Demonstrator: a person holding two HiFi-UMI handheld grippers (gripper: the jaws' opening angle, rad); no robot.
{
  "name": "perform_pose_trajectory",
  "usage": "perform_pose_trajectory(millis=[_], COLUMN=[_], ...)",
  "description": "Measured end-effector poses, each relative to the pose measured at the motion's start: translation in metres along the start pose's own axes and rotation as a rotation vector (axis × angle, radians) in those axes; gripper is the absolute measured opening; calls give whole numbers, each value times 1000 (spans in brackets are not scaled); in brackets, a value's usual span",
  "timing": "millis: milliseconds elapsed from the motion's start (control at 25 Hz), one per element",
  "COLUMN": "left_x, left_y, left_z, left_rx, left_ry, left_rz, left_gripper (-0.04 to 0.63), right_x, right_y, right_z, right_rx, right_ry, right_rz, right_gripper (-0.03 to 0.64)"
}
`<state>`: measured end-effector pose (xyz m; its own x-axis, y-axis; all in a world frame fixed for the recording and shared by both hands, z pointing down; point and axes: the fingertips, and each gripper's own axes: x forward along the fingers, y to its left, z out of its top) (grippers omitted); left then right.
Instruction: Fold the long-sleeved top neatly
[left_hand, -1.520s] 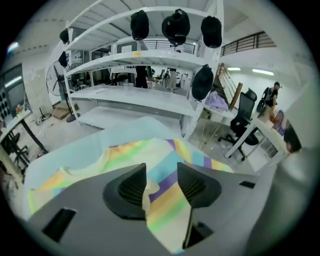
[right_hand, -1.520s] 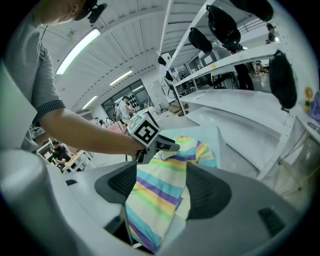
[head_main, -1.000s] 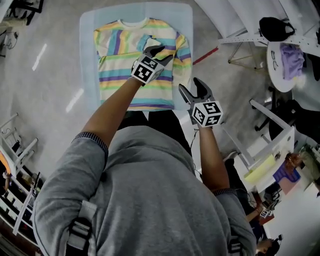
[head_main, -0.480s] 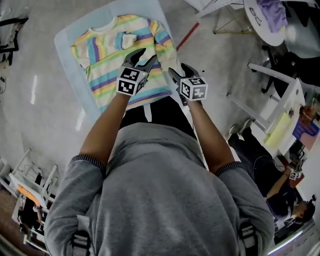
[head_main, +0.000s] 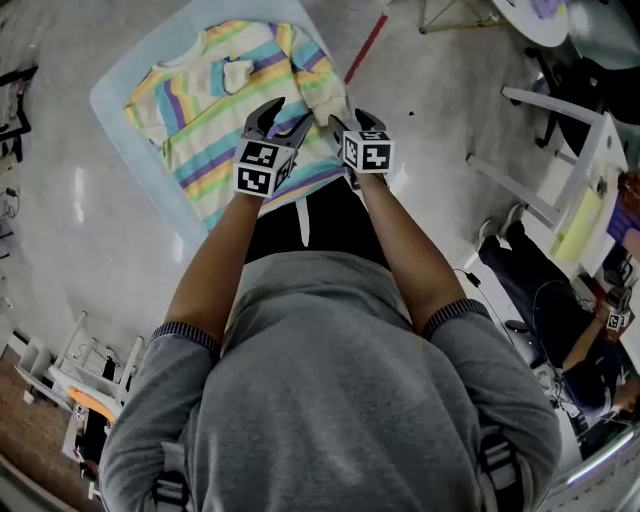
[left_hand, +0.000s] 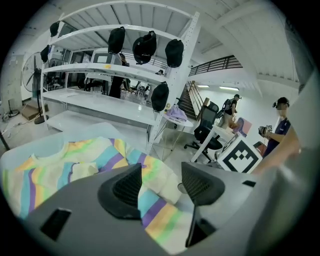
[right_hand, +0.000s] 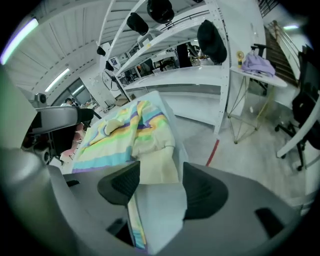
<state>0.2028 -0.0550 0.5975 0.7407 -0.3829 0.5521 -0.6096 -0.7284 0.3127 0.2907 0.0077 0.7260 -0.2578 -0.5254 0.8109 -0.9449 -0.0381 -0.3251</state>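
A pastel-striped knit long-sleeved top (head_main: 235, 100) lies flat on a pale-blue rectangular worktop (head_main: 143, 150), the left gripper (head_main: 288, 115), ribbed fingers just widened, and the right gripper (head_main: 350, 120), fingers narrowing yet apart, hovering empty above its hem, only the right gripper view framing the cream sleeve end (right_hand: 157, 167).

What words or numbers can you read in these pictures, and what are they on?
No words, numbers or brand names can be read anywhere.
Left cube: only a black-and-white square pattern, no letters.
Right cube: the same kind of pattern, no letters.
Striped top: no print shows on it.
Coloured sheets at the head view's right edge: too small and blurred to read.
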Motion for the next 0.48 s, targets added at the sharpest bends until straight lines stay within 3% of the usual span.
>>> perform_pose_trajectory(millis=[160, 240, 360, 480], left_x=[2, 2, 1, -1], left_y=[-1, 2, 4, 10], left_z=[-7, -7, -6, -4], left_rx=[1, 2, -5, -9], left_ry=[15, 12, 20, 18], left_rz=[1, 12, 16, 28], left_gripper=[276, 276, 276, 276], right_x=[10, 14, 16, 10], right_y=[-10, -12, -13, -15], right_z=[-8, -12, -17, -11], right_rx=[-4, -20, -23, -2], right_ry=[29, 51, 70, 60], right_rz=[-82, -105, -102, -78], right_gripper=[221, 159, 62, 33])
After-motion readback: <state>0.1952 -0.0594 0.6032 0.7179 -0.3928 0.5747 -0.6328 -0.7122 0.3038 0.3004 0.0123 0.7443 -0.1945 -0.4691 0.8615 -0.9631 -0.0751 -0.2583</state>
